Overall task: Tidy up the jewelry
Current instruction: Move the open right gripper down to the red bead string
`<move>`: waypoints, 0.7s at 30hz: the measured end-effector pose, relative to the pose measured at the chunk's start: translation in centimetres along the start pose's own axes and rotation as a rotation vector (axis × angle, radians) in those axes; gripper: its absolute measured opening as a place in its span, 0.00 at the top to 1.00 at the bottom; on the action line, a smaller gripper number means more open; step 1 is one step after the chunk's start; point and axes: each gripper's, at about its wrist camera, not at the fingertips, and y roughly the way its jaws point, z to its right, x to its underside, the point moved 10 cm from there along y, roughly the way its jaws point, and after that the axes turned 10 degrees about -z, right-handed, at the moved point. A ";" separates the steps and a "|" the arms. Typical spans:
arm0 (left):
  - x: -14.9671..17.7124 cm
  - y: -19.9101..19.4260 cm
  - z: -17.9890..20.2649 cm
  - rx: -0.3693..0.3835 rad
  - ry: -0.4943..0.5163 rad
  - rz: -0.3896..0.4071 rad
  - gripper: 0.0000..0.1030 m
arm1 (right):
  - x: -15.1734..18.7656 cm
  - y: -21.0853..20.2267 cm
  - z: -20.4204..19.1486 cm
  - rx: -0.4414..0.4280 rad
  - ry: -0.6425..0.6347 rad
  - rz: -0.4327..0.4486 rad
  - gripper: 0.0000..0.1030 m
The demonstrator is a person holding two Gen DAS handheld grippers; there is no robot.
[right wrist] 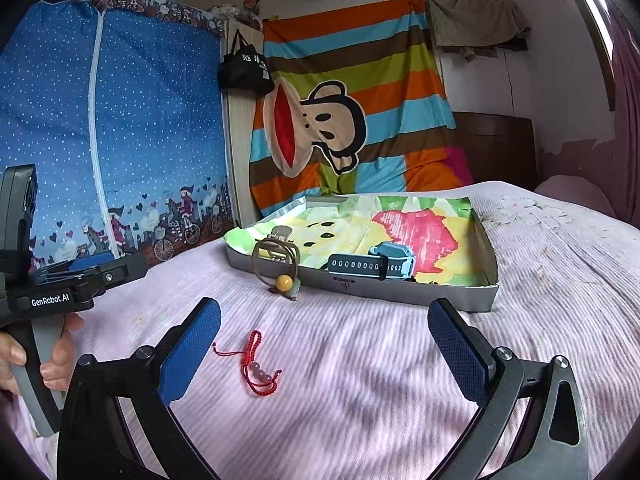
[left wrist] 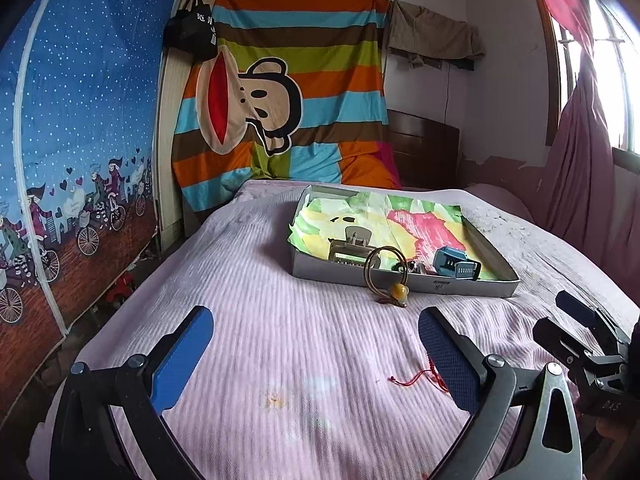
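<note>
Both grippers, left and right, spread wide, empty, above pink bedspread. Red beaded bracelet on bedspread near right gripper. Brown loop with amber bead leans against tray; blue watch inside.

The left gripper hangs over the pink bed, its blue-padded fingers spread wide with nothing between them. A red cord bracelet lies just beside the right-hand finger. Ahead, a brown ring bracelet with a yellow bead leans against the grey tray, which holds a blue watch and a hair claw. The right gripper shows at the right edge.
</note>
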 end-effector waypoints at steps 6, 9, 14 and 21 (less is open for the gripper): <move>0.3 1.0 -0.6 0.008 -0.025 -0.039 0.00 | 0.7 1.4 -0.7 -0.017 -0.023 -0.055 0.01; 0.3 1.6 -0.8 0.014 -0.041 -0.060 0.00 | 1.2 2.3 -1.0 -0.040 -0.033 -0.096 0.01; 0.4 3.2 -0.8 0.023 -0.048 -0.113 0.00 | 2.3 4.0 -1.7 -0.084 -0.051 -0.180 0.01; 0.6 5.6 -0.9 0.059 -0.081 -0.181 0.00 | 4.3 6.9 -2.4 -0.101 -0.074 -0.319 0.01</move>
